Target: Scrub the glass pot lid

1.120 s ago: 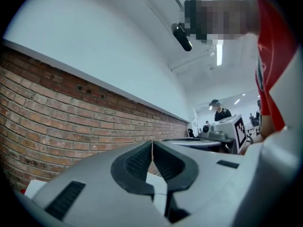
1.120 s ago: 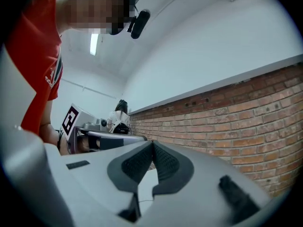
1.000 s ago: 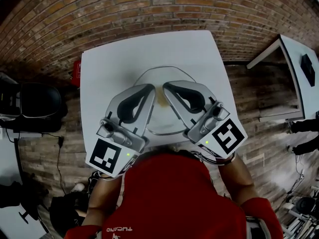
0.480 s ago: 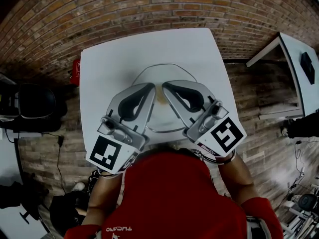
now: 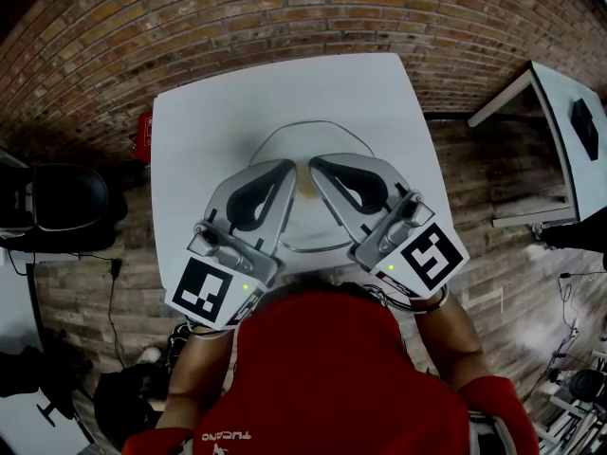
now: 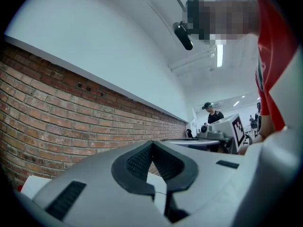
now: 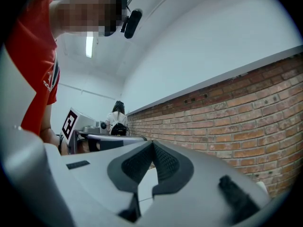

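Overhead, the glass pot lid (image 5: 313, 138) lies on the white tabletop (image 5: 199, 121), with the left tool (image 5: 285, 171) and right tool (image 5: 321, 167) above it. Left gripper view: jaws clenched, empty. Right gripper view: likewise. Scrubbing well likely means pinning the lid's rim first.

grippers: two, left (image 5: 287, 168) and right (image 5: 317, 165)
lid: one (image 5: 313, 138)
tables: two, near (image 5: 237, 102) and right (image 5: 569, 164)
chair: one, left (image 5: 68, 197)

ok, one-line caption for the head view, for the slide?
Head view: left gripper and right gripper, both shut, tips nearly meeting over a glass pot lid on a white table.
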`<state>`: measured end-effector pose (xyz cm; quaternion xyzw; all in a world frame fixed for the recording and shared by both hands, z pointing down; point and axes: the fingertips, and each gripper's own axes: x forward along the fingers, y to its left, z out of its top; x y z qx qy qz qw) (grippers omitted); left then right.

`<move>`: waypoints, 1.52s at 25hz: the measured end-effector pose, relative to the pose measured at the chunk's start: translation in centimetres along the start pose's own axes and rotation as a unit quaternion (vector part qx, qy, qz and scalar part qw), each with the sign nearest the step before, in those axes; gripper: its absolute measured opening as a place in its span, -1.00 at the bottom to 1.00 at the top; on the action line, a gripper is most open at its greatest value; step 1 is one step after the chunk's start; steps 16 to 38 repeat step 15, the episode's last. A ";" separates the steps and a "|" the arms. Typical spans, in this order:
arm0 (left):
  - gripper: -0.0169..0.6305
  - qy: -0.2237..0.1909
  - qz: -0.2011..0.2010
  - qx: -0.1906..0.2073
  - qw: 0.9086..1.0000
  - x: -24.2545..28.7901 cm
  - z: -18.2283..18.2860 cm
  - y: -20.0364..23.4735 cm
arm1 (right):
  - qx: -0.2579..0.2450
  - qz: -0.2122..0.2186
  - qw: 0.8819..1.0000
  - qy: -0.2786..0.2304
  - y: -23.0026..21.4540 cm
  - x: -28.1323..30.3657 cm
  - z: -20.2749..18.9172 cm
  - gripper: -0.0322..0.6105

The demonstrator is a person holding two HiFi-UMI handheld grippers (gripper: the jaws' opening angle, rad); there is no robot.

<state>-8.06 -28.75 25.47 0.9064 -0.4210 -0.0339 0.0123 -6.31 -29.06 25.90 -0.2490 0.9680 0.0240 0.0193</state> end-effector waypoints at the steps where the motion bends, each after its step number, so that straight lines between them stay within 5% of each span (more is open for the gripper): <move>1: -0.90 0.000 0.000 0.000 1.000 0.0 0.0 0.0 | 0.000 0.000 1.000 0.000 0.0 0.0 0.0 -0.81; 38: -0.90 0.000 0.002 0.000 1.000 0.2 0.1 -0.2 | 0.001 -0.003 1.000 0.003 -0.4 -0.3 0.0 -0.81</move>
